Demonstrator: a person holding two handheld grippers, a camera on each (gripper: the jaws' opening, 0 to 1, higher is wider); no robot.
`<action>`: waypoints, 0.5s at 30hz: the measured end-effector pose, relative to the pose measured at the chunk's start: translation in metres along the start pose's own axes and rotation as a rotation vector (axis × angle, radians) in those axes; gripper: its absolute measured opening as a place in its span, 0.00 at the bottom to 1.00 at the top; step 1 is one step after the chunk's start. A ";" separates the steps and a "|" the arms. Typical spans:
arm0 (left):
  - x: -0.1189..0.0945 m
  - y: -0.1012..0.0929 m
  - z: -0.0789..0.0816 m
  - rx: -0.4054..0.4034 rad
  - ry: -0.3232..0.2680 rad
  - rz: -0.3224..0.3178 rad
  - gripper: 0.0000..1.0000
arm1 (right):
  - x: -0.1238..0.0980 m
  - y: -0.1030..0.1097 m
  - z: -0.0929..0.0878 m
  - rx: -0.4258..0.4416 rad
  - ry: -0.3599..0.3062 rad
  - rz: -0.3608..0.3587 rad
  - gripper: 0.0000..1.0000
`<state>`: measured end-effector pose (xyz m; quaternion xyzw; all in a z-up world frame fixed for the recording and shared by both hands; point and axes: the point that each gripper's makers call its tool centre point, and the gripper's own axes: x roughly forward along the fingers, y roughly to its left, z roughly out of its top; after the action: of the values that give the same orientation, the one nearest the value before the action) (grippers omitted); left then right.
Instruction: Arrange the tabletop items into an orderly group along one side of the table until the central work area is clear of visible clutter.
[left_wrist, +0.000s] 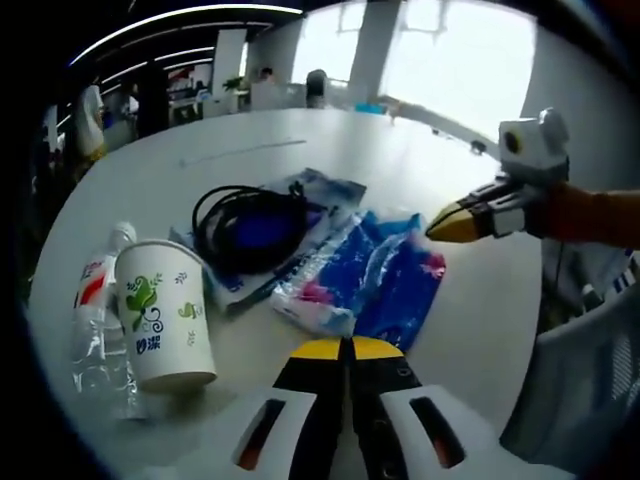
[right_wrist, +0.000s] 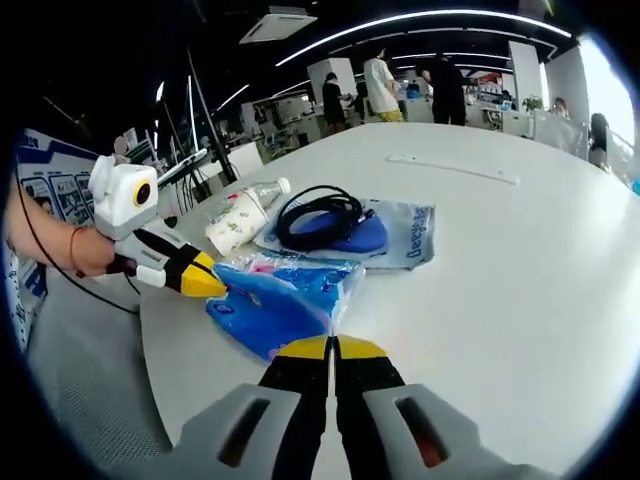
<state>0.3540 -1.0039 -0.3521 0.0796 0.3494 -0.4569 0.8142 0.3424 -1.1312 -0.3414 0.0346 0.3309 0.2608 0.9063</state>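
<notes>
1. A crinkled blue plastic bag (left_wrist: 375, 280) with pink and white print lies near the tabletop (left_wrist: 300, 140) edge, beside a coiled black cable (left_wrist: 245, 225) (resting on another bag).
2. Paper cup (left_wrist: 165, 315) and bottle (left_wrist: 95, 330) touch.
3. Left gripper (left_wrist: 350, 348) fingers closed, empty; right gripper (right_wrist: 333, 347) likewise.

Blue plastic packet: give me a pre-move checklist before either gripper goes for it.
1. Left gripper empty, jaws together: ok.
2. Right gripper empty, jaws together: ok; open before grasping.
3. Blue plastic packet lies flat on the white table, nothing on top: ok.
4. Coiled black cable rests on its own bag, off the packet: ok.
5. Paper cup upright beside the water bottle: ok.
6. Cup contents: cannot tell.
</notes>
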 end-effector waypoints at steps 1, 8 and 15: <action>0.000 0.000 0.001 -0.002 -0.001 -0.002 0.00 | -0.001 0.000 0.000 -0.001 -0.001 -0.001 0.00; 0.000 -0.003 0.004 0.007 -0.007 -0.012 0.00 | -0.006 -0.001 0.003 0.004 -0.013 -0.006 0.00; 0.001 -0.008 0.007 0.012 -0.008 -0.023 0.00 | -0.011 -0.003 0.002 0.011 -0.019 -0.017 0.00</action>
<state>0.3515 -1.0118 -0.3462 0.0789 0.3444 -0.4688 0.8096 0.3374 -1.1389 -0.3344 0.0394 0.3239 0.2510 0.9113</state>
